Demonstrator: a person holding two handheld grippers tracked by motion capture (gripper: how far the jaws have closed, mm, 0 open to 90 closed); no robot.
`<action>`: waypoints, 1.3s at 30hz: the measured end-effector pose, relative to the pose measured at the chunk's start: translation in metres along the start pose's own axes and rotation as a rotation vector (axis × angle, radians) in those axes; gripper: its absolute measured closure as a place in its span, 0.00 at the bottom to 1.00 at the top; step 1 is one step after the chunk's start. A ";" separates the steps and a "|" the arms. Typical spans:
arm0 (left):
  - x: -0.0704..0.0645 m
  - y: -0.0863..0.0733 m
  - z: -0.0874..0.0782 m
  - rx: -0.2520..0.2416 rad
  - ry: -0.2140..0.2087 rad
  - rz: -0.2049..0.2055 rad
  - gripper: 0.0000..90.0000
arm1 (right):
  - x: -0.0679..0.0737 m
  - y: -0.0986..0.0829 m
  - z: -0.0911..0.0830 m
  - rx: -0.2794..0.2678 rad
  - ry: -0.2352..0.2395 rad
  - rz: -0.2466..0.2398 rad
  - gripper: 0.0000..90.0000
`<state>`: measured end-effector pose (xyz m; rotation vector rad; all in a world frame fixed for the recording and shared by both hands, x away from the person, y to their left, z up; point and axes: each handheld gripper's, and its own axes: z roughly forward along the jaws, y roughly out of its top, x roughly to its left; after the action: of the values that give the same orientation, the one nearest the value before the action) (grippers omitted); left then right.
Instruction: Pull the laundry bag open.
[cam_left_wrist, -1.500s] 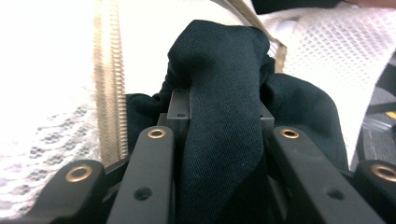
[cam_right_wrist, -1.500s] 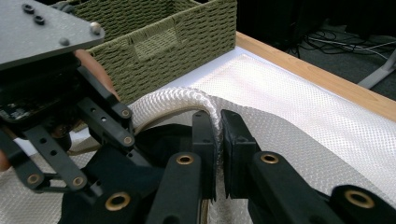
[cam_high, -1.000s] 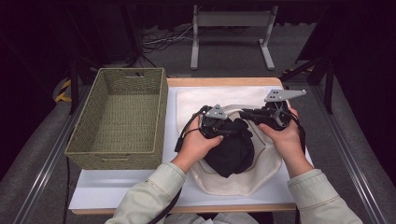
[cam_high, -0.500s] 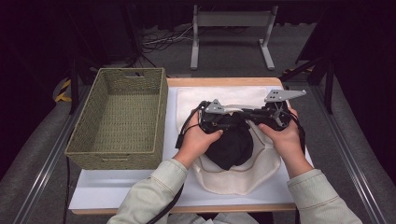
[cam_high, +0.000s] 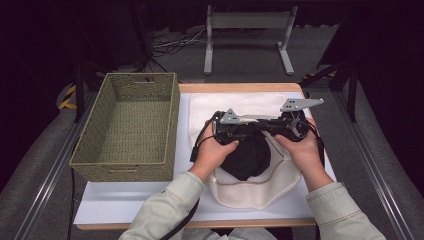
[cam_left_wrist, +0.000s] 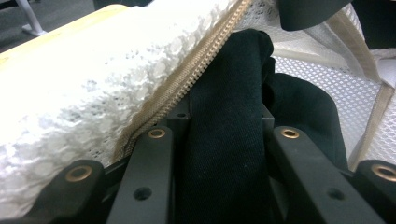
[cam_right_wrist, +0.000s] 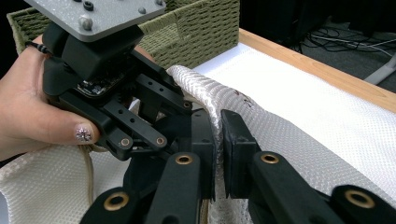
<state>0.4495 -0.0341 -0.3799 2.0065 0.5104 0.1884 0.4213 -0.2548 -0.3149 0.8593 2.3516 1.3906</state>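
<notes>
Black grippers (cam_high: 260, 127), grey plates, pale sleeves (cam_high: 165, 210)

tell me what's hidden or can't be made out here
- Black garment: high view, its upper part is under the grippers and hands; what kind of garment is unclear.
- Mesh bag zipper: left gripper view, both ends run off the frame.
- Basket: right gripper view, partly behind the left gripper.

The black garment (cam_high: 248, 156) has sunk deeper into the white mesh bag (cam_high: 260, 187).
</notes>
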 end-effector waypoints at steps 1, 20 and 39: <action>0.000 -0.001 0.000 -0.002 0.000 0.001 0.79 | 0.000 0.000 0.000 0.000 -0.001 0.000 0.94; 0.009 -0.003 0.009 -0.048 0.068 0.001 0.79 | 0.001 -0.003 0.005 0.009 0.001 0.001 0.94; 0.002 -0.004 0.012 -0.032 -0.017 -0.015 0.47 | -0.001 -0.006 0.002 0.008 0.015 0.011 0.93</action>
<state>0.4540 -0.0416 -0.3894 1.9711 0.5083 0.1689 0.4209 -0.2558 -0.3209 0.8682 2.3683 1.3980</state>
